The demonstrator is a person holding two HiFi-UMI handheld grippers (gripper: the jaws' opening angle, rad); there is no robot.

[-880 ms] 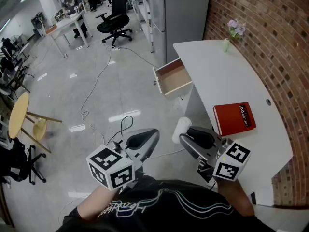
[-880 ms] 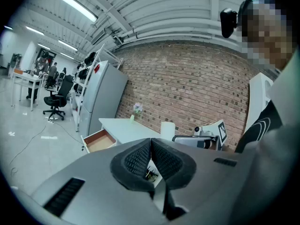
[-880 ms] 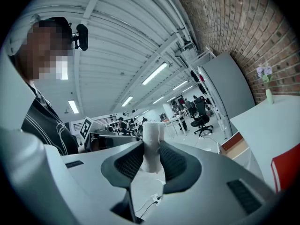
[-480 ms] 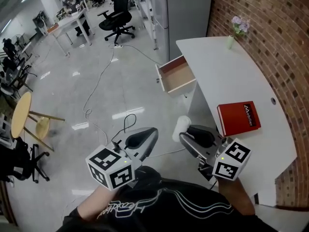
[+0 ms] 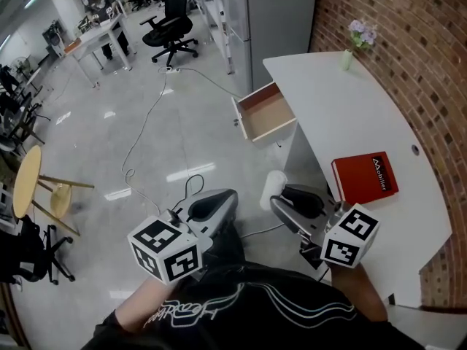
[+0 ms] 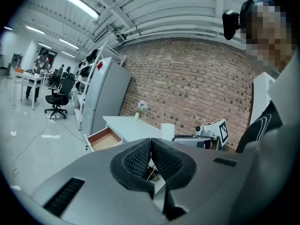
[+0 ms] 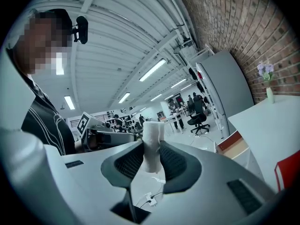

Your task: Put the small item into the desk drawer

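Jaws of the right gripper (image 7: 151, 149) pinch the small white roll (image 5: 273, 187) by its lower end, well short of the open drawer (image 5: 268, 119) at the surface's (image 5: 343, 122) far left edge. The left gripper (image 6: 151, 146) has its jaws together, empty. On the long carry the roll could pivot and slip out.

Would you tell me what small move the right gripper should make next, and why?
Probably carry the right gripper forward toward the open drawer: its jaws are shut on the small white item, and the drawer stands pulled out from the desk, some way ahead, with bare space inside.
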